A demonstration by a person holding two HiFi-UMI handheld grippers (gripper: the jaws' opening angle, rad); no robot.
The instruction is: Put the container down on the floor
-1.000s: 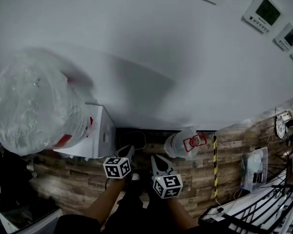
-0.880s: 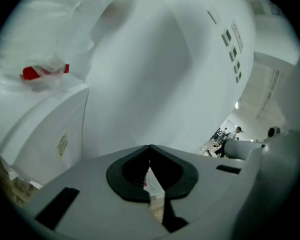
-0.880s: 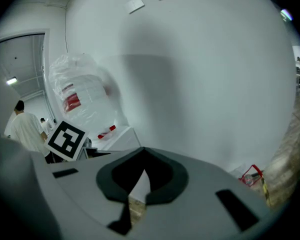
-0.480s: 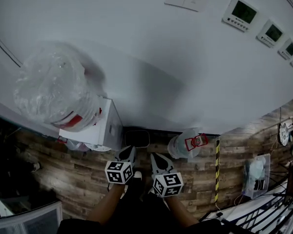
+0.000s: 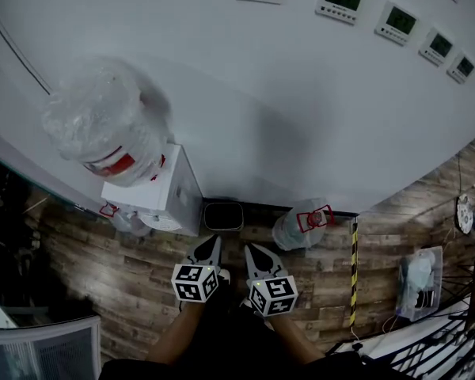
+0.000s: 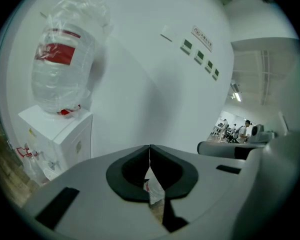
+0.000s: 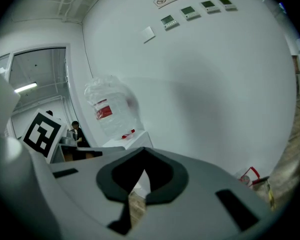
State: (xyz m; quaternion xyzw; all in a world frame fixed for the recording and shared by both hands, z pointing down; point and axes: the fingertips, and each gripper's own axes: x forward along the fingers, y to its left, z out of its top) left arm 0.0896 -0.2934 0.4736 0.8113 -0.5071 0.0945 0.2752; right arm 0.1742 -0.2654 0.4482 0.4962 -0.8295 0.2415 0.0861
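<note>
Both jaws closed, clear of container (image 5: 299,229)

Clear plastic container (image 5: 299,229) — wood-plank floor (image 5: 119,271).

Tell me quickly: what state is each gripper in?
Left gripper: jaws closed, holding nothing.
Right gripper: jaws closed, holding nothing.

The container (image 5: 299,228) is a clear plastic water jug with a red handle at its top. It rests on the wooden floor (image 5: 119,271), at the foot of the white wall (image 5: 245,109). Nothing holds it.
</note>
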